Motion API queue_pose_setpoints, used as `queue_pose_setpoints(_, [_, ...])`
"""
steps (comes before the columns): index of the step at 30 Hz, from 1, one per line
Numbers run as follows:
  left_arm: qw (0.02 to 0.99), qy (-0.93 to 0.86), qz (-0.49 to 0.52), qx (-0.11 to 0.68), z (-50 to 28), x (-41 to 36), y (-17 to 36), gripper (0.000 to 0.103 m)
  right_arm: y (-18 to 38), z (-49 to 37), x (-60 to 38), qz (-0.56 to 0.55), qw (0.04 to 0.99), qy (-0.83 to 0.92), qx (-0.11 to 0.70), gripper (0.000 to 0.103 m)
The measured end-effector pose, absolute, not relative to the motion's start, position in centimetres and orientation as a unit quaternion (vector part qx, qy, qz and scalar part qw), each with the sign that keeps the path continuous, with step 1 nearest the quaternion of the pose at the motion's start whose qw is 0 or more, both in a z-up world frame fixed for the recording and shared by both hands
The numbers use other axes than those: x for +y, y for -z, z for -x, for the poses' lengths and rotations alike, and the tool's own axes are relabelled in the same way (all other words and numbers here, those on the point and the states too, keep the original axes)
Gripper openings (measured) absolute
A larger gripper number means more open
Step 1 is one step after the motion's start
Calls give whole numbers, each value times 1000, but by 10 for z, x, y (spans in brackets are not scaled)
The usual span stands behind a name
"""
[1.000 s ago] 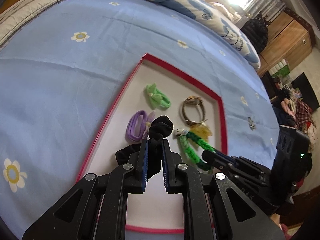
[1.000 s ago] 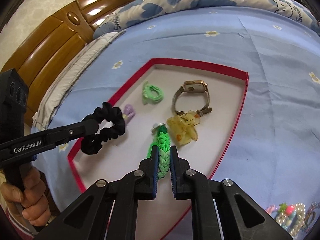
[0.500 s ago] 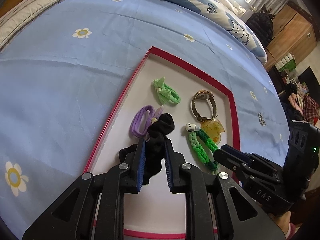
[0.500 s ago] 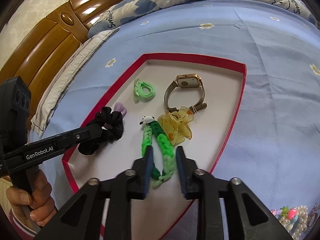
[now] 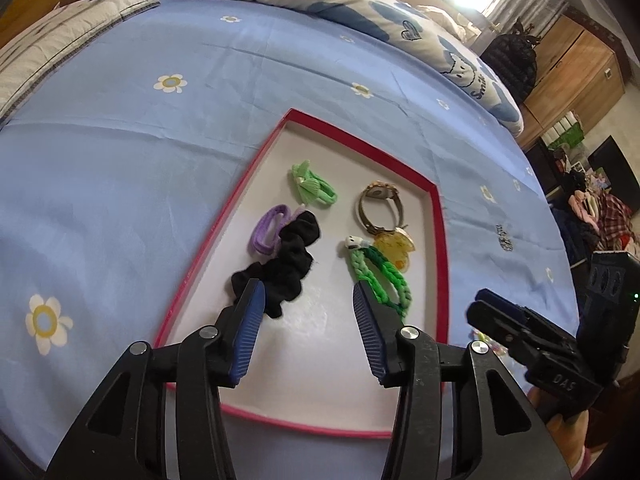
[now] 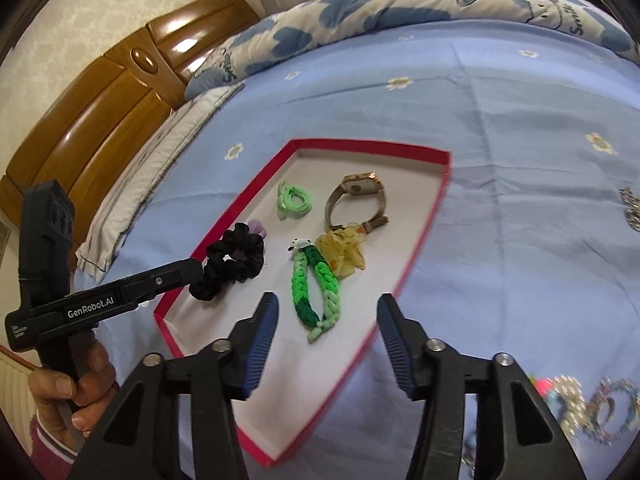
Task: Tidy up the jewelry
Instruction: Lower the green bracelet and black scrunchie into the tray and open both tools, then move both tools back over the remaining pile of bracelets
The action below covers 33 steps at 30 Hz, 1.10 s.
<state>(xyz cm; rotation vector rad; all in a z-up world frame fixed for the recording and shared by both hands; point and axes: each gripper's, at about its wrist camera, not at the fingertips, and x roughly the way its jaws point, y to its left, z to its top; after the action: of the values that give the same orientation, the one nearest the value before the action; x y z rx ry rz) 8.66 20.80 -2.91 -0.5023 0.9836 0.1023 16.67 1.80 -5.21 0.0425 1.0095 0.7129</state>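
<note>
- The black scrunchie [image 5: 290, 258] lies in the red-rimmed tray [image 5: 439, 224], touching a purple band [image 5: 267, 230] and just beyond the left claw [image 5: 306, 300].
- The green braid [image 6: 314, 284] lies in the tray beside the scrunchie, its panda end next to a yellow clip [image 6: 342, 252].
- Farther in the tray are a watch [image 6: 358, 200] and a light green band [image 5: 314, 186].
- The left claw is spread wide and grips nothing; one finger's tip [image 5: 254, 292] overlaps the scrunchie in its own view, though whether it touches is unclear.
- The right claw [image 6: 326, 312] is also wide open with nothing in it, and sits just short of the braid's near end.
- The tray rests on a blue flowered bedsheet [image 5: 120, 152].
- Beaded pieces [image 6: 600, 404] lie on the sheet outside the tray, near the right claw.
</note>
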Motion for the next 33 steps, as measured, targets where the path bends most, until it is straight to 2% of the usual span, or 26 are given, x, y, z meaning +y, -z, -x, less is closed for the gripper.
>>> queue_pose_setpoints(11, [861,-26,230,453,-70,174,6,63,43,-148,-55,-66,827,-290,476,74])
queue_pose_setpoints(33, [852,65,169,492,-74,60,7,64,58,-97,-211,-116,859,-150,475,77])
